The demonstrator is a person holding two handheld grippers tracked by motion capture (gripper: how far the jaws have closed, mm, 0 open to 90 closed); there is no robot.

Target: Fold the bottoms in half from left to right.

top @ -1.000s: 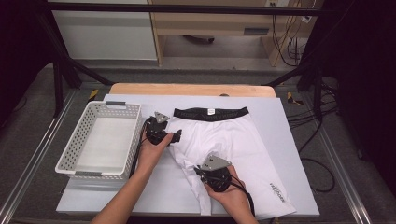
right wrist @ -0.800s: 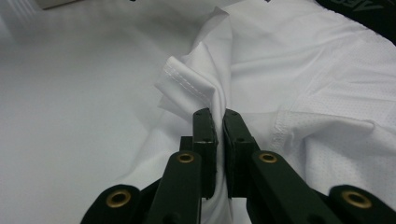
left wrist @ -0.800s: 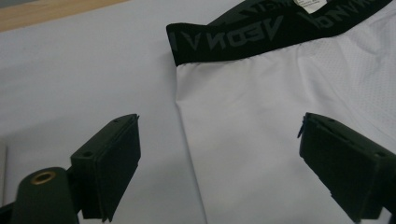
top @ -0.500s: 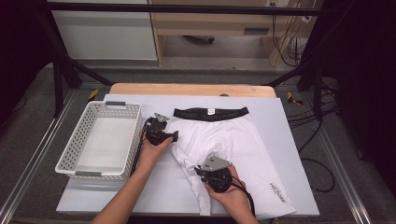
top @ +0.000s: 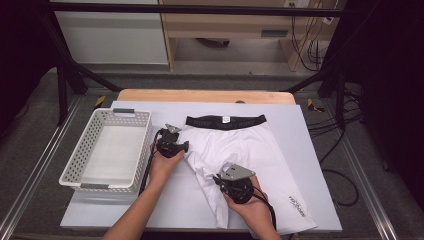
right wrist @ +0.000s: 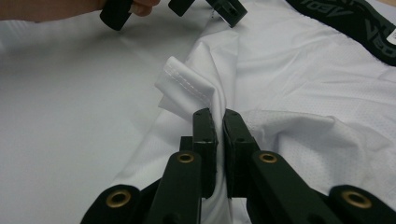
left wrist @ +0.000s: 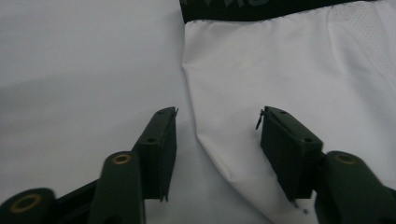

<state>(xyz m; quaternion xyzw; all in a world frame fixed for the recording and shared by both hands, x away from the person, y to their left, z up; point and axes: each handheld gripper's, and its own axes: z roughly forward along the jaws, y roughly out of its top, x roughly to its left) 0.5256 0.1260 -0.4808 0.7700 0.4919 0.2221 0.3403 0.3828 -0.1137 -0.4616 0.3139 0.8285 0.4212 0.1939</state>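
White shorts [top: 252, 150] with a black waistband [top: 225, 120] lie flat on the white table [top: 170, 200]. My left gripper [top: 186, 146] is at the shorts' left edge. It stands open in the left gripper view [left wrist: 217, 116], with the edge of the white fabric [left wrist: 280, 70] lying between its jaws. My right gripper [top: 216, 178] is over the folded left leg. In the right gripper view it is shut [right wrist: 217, 114] on the shorts' fabric [right wrist: 303, 70], just behind a turned-up hem [right wrist: 187, 84]. The left gripper [right wrist: 205, 9] shows ahead of it.
An empty white perforated basket [top: 70, 170] stands at the table's left, close beside my left hand. A wooden board edge [top: 205, 95] runs along the table's far side. Cables [top: 340, 125] hang off to the right.
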